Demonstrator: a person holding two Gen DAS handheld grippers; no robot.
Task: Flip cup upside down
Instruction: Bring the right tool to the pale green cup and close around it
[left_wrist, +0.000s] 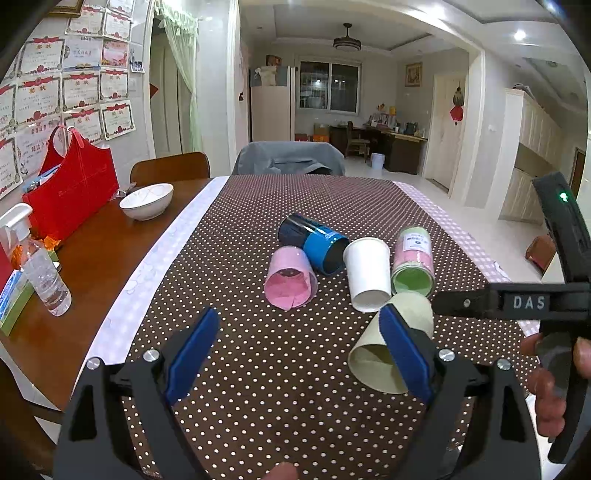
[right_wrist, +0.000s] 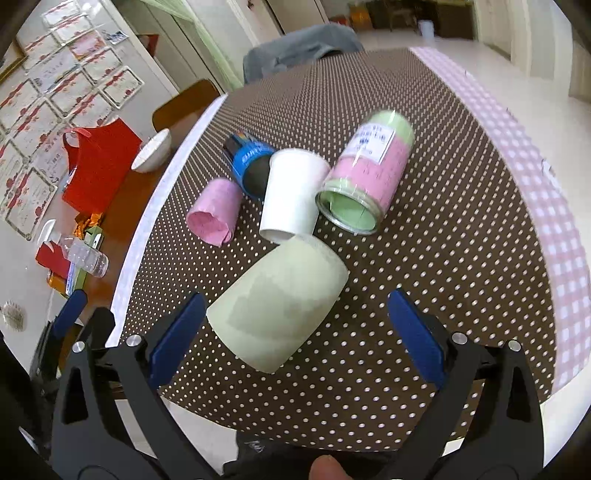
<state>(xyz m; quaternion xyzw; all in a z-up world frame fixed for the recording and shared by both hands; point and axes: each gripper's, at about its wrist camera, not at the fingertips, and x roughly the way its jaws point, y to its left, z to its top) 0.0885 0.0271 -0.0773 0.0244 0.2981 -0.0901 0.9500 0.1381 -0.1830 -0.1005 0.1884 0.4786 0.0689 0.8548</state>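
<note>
The pale green cup (right_wrist: 277, 306) lies on its side on the dotted tablecloth (right_wrist: 443, 258), near the front edge, its base touching the white cup (right_wrist: 293, 194). Both the left gripper (left_wrist: 299, 354) and the right gripper (right_wrist: 295, 332) are spread wide, holding nothing. Bare cloth lies right of the cups.

the left fingers (left_wrist: 402, 350) hide part of the pale green cup (left_wrist: 373, 362); its label print stays unreadable.
</note>
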